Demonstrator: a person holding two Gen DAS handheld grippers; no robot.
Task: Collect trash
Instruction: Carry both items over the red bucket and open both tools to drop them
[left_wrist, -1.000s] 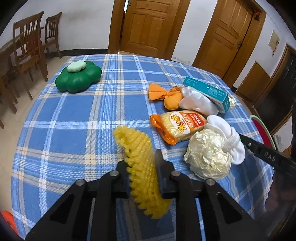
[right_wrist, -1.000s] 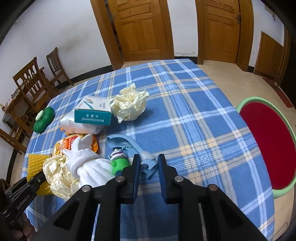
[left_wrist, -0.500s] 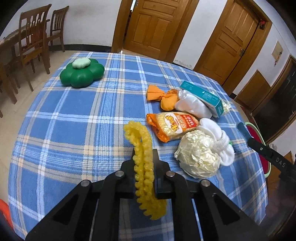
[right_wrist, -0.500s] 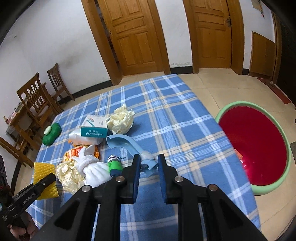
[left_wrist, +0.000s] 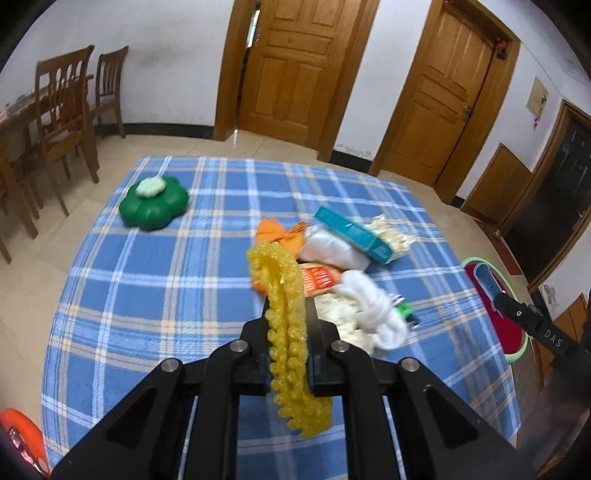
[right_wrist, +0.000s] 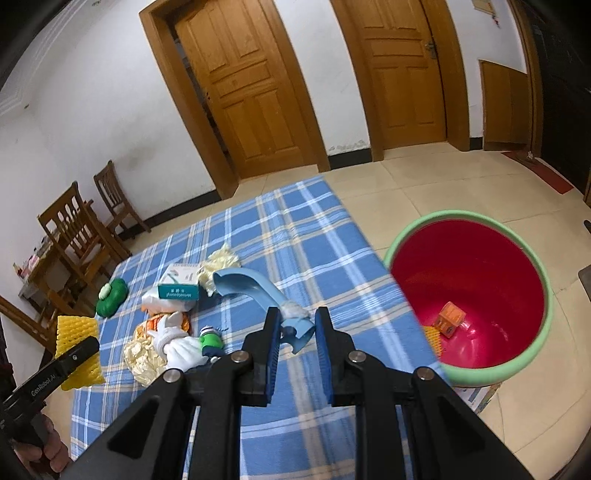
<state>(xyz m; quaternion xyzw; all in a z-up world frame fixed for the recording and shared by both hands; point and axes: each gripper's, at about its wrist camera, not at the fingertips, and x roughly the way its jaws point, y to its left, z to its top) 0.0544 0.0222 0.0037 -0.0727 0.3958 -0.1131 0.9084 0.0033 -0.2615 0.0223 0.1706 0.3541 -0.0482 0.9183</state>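
Observation:
My left gripper (left_wrist: 288, 310) is shut on a yellow foam net (left_wrist: 282, 280), held clear of the blue plaid tablecloth (left_wrist: 166, 280). My right gripper (right_wrist: 293, 321) is shut on one end of a curved light-blue plastic piece (right_wrist: 255, 286), lifted near the table's right edge. On the cloth lies a pile of trash: a teal box (right_wrist: 177, 290), a white bag (left_wrist: 330, 247), an orange snack pack (left_wrist: 319, 278), a white glove (right_wrist: 177, 343), crumpled paper (right_wrist: 142, 360) and a small green bottle (right_wrist: 211, 339). A red bin with a green rim (right_wrist: 454, 214) stands on the floor, right of the table.
A green flower-shaped object (left_wrist: 153, 206) sits at the table's far left. The bin holds an orange carton (right_wrist: 450, 319) and another yellow net (right_wrist: 434, 338). Wooden chairs (left_wrist: 62, 107) stand left of the table, and wooden doors (left_wrist: 295, 70) line the far wall.
The left gripper closed fully on the yellow net and raised it off the cloth. The right gripper rose and swung rightward with the blue piece, bringing the whole bin into view.

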